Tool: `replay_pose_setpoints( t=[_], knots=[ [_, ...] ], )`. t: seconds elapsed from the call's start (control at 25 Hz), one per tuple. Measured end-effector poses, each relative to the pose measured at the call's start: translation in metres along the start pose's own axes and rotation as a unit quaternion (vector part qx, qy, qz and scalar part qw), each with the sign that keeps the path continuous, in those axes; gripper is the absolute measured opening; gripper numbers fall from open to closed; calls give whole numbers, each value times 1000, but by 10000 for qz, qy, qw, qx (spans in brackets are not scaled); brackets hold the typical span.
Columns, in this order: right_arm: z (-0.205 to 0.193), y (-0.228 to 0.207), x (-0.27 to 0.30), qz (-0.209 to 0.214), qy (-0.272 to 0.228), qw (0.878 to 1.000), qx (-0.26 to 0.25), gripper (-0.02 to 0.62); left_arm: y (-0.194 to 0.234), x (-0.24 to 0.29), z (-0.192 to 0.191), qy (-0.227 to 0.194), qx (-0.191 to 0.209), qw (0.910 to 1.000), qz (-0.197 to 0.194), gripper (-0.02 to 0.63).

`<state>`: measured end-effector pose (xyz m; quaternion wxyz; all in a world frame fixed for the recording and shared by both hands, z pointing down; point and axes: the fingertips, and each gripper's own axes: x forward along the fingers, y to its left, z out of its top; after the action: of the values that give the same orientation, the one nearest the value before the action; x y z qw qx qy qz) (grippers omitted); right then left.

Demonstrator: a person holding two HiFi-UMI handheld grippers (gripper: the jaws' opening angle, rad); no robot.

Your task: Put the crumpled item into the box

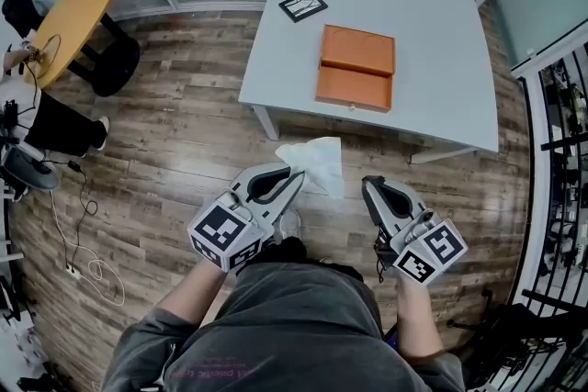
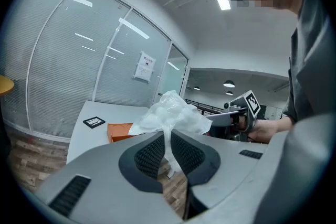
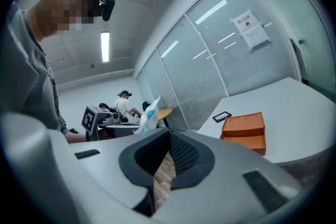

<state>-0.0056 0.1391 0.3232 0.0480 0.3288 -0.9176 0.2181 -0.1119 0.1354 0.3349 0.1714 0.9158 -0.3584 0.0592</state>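
The crumpled item (image 1: pixel 317 162) is a white plastic bag hanging over the wooden floor, short of the table. My left gripper (image 1: pixel 294 176) is shut on its lower part. In the left gripper view the bag (image 2: pixel 170 113) bulges above the two dark pads of the left gripper (image 2: pixel 167 138). The orange box (image 1: pixel 356 67) lies open on the grey table (image 1: pixel 413 5), beyond both grippers; it also shows as the box (image 2: pixel 119 131) and the box (image 3: pixel 244 131). My right gripper (image 1: pixel 371 186) is level with the left one, its jaws together with nothing in them (image 3: pixel 169 136).
A black framed card (image 1: pixel 302 5) lies on the table behind the box. A yellow round table (image 1: pixel 73 14) and a seated person (image 1: pixel 46 124) are at the far left. Cables (image 1: pixel 87 271) trail on the floor. A black rack (image 1: pixel 560 124) stands at the right.
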Motion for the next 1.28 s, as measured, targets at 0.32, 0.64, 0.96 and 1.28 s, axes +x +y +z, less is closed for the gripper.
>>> replay_pose_setpoints(
  t=[0.32, 0.64, 0.96, 1.28],
  knots=[
    [13, -2, 28, -122, -28, 9999, -36, 0, 32, 0, 11, -30, 28, 9999, -99, 55],
    [22, -10, 48, -238, -24, 9997, -35, 0, 52, 6, 21, -54, 41, 9998, -191, 55],
    [25, -24, 52, -285, -67, 9996, 27, 0, 60, 19, 25, -3, 66, 9997, -234, 55],
    [31, -48, 51, -220, -88, 9997, 44, 0, 62, 39, 29, 33, 99, 9998, -147, 55]
  ],
)
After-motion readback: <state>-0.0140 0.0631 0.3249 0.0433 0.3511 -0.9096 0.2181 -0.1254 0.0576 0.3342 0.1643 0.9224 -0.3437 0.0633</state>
